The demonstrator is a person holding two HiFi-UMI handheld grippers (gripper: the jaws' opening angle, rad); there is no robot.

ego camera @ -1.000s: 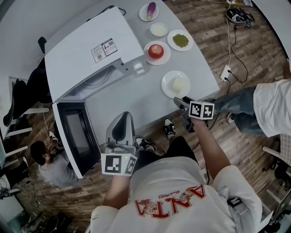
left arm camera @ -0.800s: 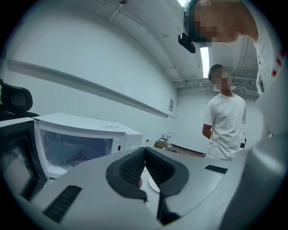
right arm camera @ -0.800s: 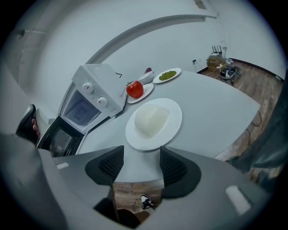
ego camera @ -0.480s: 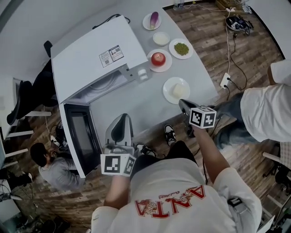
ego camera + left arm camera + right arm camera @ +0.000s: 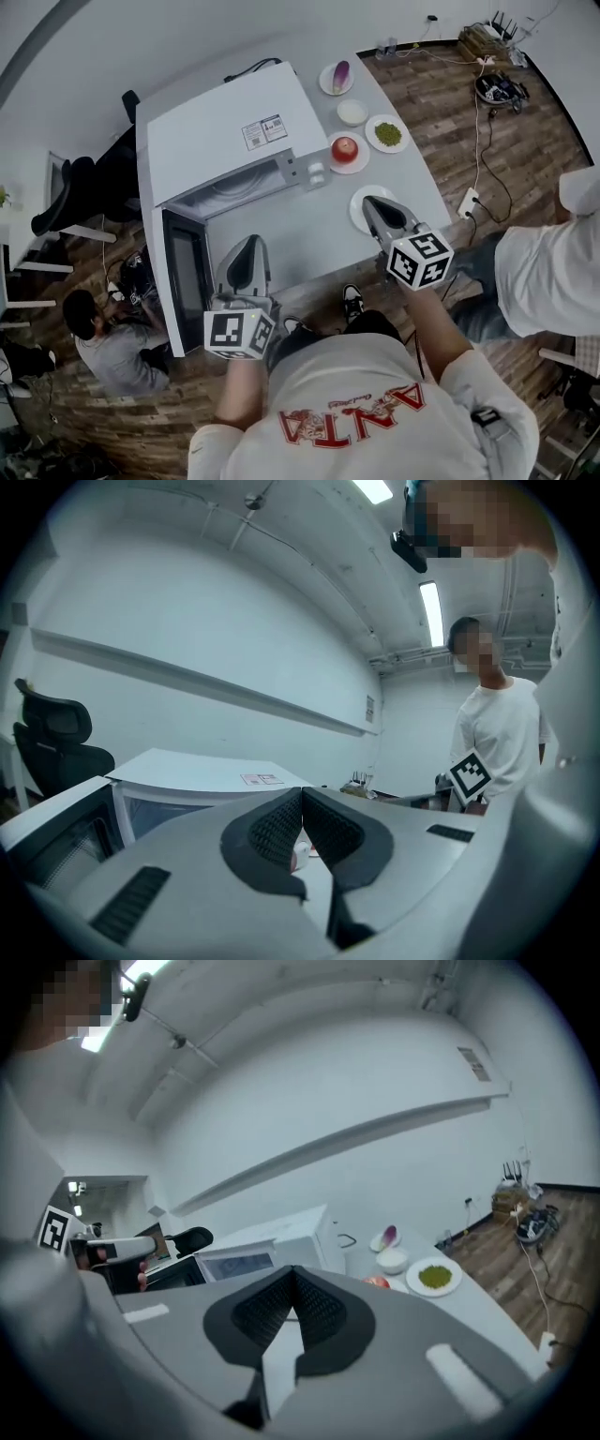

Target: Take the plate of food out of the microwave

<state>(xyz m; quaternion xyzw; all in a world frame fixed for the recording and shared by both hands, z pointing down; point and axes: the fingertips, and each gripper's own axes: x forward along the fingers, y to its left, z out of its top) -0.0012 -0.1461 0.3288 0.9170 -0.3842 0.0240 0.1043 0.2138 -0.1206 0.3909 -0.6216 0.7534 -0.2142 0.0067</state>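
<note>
The white microwave (image 5: 234, 141) stands at the table's left with its door (image 5: 187, 291) swung open; the cavity (image 5: 239, 183) shows a pale floor. A plate with a white block of food (image 5: 357, 204) rests on the grey table (image 5: 281, 234), partly hidden under my right gripper (image 5: 373, 202). That gripper hovers over the plate, shut with nothing between its fingers. My left gripper (image 5: 242, 247) is held near the table's front edge beside the open door, also shut and empty. In the left gripper view the jaws (image 5: 300, 794) meet; the right gripper's own view shows its jaws (image 5: 292, 1274) pressed together.
Behind the white-food plate stand an apple plate (image 5: 345, 150), a plate of green peas (image 5: 387, 134), a small white bowl (image 5: 352, 112) and an eggplant plate (image 5: 337, 77). A person in a white shirt (image 5: 553, 262) stands at the right; another crouches at the left (image 5: 94, 328).
My right gripper has risen from the table's near edge and moved forward over the white-food plate. The left gripper has barely moved. The head view has shifted.
</note>
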